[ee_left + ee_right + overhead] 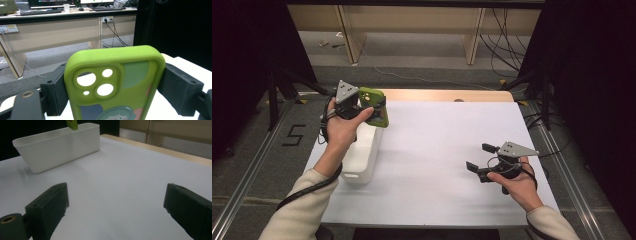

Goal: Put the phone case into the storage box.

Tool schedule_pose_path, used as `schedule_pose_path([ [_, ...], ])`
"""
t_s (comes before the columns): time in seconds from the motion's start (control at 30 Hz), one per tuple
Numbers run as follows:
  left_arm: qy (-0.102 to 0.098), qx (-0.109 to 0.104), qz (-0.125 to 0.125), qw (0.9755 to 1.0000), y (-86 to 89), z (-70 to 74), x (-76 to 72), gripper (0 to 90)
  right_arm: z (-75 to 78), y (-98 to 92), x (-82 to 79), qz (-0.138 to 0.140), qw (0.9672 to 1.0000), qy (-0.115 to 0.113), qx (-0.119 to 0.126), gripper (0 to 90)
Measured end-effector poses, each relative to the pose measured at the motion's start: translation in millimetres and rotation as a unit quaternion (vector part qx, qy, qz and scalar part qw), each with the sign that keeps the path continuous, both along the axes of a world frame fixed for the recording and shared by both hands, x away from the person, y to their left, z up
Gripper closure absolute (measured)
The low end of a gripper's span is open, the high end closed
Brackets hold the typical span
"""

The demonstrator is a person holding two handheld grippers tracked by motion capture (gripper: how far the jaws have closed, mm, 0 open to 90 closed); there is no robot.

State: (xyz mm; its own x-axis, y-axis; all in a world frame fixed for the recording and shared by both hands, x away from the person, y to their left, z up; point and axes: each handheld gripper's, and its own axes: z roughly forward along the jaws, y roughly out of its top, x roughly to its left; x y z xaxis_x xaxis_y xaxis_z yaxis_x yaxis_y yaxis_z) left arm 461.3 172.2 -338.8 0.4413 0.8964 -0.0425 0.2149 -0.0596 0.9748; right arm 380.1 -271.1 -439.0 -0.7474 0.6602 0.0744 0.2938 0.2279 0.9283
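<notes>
Gripping an apparently unbranded green phone case (115,82), left hand-held gripper (115,92).

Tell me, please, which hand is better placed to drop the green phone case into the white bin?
Left. The left claw is shut on the green phone case right above the white bin. The right claw is open and empty, far across the table.

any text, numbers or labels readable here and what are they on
"5": black mark on the floor left of the table, in the high view.
Small print on the green phone case, above the cartoon figure near its lower edge: too small to read.
Stickers by the wall sockets behind it: blurred, unreadable.
Nothing legible on the white bin.
</notes>
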Motion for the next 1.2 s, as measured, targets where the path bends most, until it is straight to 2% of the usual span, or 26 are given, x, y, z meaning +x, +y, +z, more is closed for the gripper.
schedule_pose_path([
  [1.2,0.001,0.002,0.016,0.9999,14.1,1.5,3.8,17.1,0.0,-0.4,0.2,-0.001,1.0000,0.000,0.001,7.1],
])
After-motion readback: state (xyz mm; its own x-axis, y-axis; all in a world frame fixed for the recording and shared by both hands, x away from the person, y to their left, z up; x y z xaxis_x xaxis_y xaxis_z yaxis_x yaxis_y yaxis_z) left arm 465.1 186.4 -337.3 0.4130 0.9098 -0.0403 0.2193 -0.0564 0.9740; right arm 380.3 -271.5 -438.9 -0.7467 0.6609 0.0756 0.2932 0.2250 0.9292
